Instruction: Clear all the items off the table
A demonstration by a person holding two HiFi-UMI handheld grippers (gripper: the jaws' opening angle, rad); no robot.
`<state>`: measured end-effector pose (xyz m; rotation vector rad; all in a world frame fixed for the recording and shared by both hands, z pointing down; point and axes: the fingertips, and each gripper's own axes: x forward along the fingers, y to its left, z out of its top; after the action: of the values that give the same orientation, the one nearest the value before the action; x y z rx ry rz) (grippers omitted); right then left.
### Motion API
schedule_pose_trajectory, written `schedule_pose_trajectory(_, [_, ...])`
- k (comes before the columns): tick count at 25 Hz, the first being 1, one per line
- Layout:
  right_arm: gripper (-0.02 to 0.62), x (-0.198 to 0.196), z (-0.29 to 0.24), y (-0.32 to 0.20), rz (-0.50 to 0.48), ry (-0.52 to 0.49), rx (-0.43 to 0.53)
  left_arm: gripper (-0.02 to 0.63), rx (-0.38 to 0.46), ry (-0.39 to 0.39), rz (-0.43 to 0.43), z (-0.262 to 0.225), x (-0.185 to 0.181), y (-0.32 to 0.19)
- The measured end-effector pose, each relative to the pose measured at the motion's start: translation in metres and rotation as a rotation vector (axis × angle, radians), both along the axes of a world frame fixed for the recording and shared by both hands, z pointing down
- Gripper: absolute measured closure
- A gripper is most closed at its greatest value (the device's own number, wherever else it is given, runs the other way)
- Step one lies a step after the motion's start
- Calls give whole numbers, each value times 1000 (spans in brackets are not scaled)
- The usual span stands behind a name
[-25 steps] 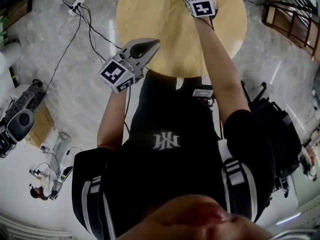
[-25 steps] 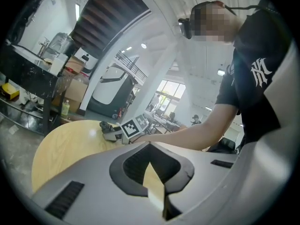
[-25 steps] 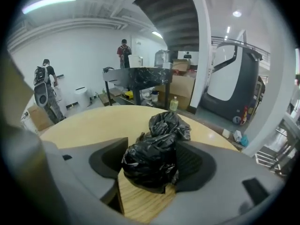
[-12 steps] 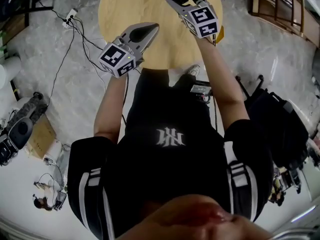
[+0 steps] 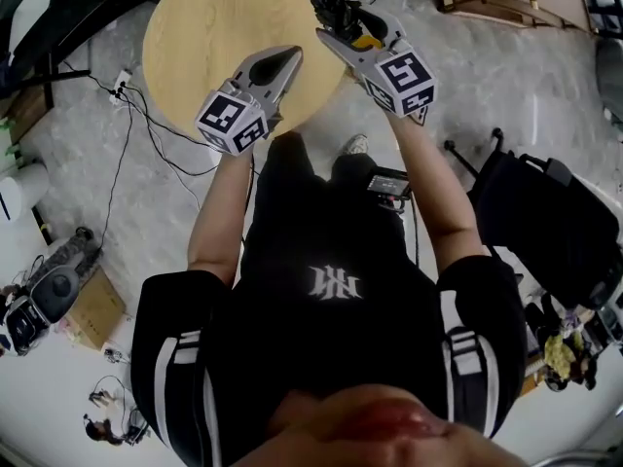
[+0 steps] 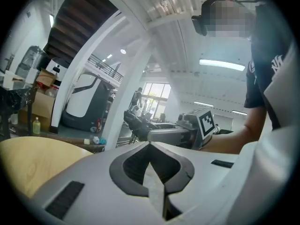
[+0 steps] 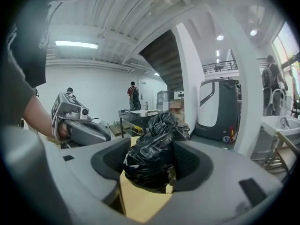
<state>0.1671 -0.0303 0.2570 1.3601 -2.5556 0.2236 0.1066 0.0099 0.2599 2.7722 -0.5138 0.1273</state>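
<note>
Black bag pinched in outstretched right gripper (left gripper alongside, closed).

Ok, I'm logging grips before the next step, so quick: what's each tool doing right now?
Left tool: closed, nothing in it.
Right tool: closed on the black bag.

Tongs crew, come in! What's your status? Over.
Left tongs shut, empty. Right tongs shut on crumpled black plastic bag, above the round light wooden table. Nothing blocking in view. Over.
</note>
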Motion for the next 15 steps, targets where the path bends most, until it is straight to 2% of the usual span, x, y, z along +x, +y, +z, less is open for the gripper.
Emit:
schedule_pose_trajectory(5, [319, 74, -7, 47, 62, -3, 16, 594, 16, 10, 68, -6, 72, 39])
schedule_pose_trajectory(10, [321, 158, 6, 104, 101, -7, 34, 594, 34, -3, 115, 8, 156, 90])
schedule_pose_trajectory(15, [322, 175, 27, 99, 112, 4, 2, 594, 10, 9, 127, 24, 180, 84])
